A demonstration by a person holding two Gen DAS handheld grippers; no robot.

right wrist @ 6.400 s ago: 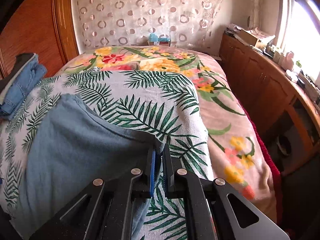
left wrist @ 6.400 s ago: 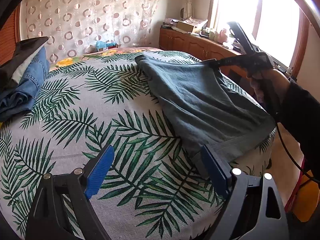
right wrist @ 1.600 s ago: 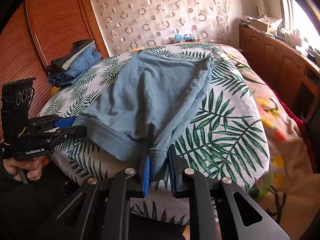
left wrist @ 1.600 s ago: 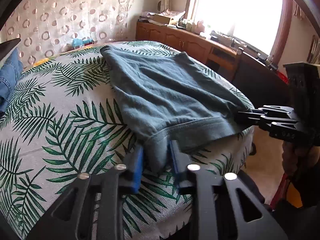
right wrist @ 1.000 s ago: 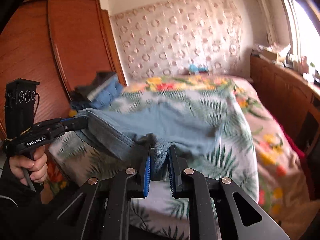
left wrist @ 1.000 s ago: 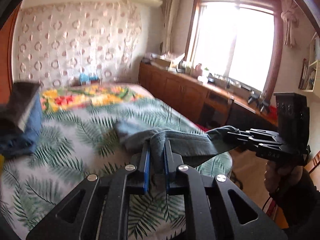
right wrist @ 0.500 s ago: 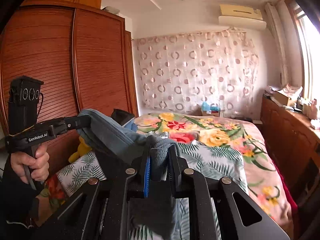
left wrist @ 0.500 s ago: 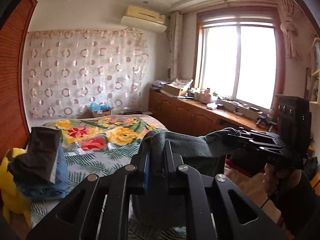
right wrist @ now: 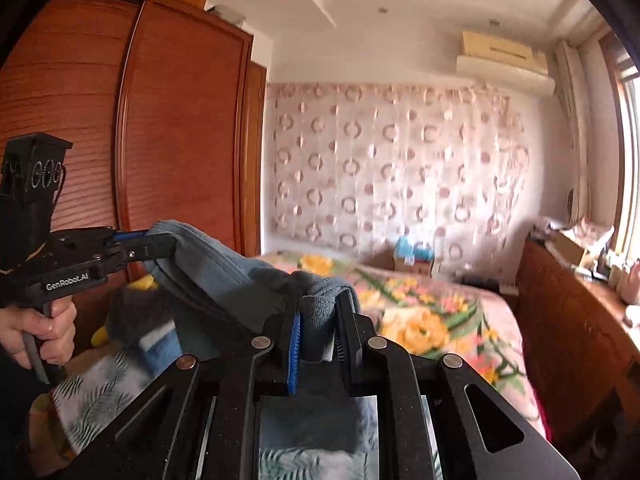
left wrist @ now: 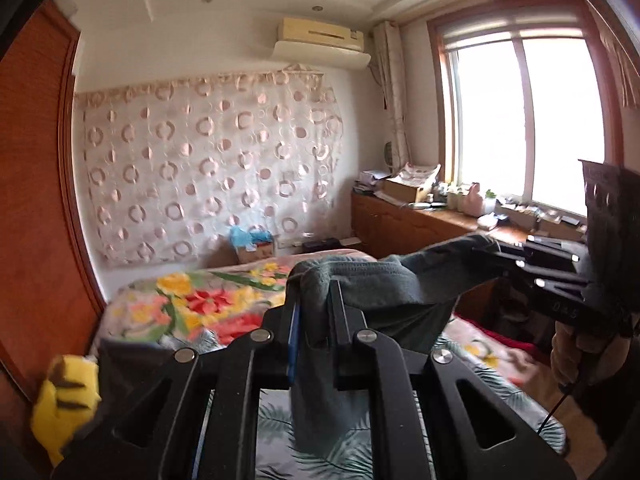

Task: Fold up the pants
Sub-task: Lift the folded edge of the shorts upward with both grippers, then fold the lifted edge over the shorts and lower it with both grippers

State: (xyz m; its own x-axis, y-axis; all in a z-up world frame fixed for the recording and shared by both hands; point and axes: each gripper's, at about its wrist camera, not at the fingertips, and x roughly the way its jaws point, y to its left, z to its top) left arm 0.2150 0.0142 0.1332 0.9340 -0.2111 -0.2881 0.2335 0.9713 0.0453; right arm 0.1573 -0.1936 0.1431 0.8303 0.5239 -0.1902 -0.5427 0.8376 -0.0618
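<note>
Both tools clamped tight on the pants (left wrist: 372,280); left gripper (left wrist: 314,300) pinching one bunched corner of the blue-grey fabric, right gripper (right wrist: 318,320) pinching the other; same stretch of cloth strung between them like a little hammock; looks like a waistband or hem edge, can't tell which

Held up in the air over the bed (left wrist: 192,312), rest of the garment hanging down below the jaws and out of sight; probably hoisted like this to let the legs drop straight and shake out the bunching before laying back down for a fold; two-corner grip keeps the edge taut so it lands flat instead of in a heap

Bed done up in a floral blanket with a palm-leaf sheet (right wrist: 92,396) nearer the camera; soft and wrinkly, so not the grippiest folding surface

Bedroom otherwise pretty lived-in; circle-print curtain (right wrist: 392,168) on the far wall, air conditioner (left wrist: 320,42) up top, wooden wardrobe (right wrist: 132,120), bright window (left wrist: 524,120) over a cluttered sideboard (left wrist: 412,220); yellow plush toy (left wrist: 66,400) beside a dark clothes pile
</note>
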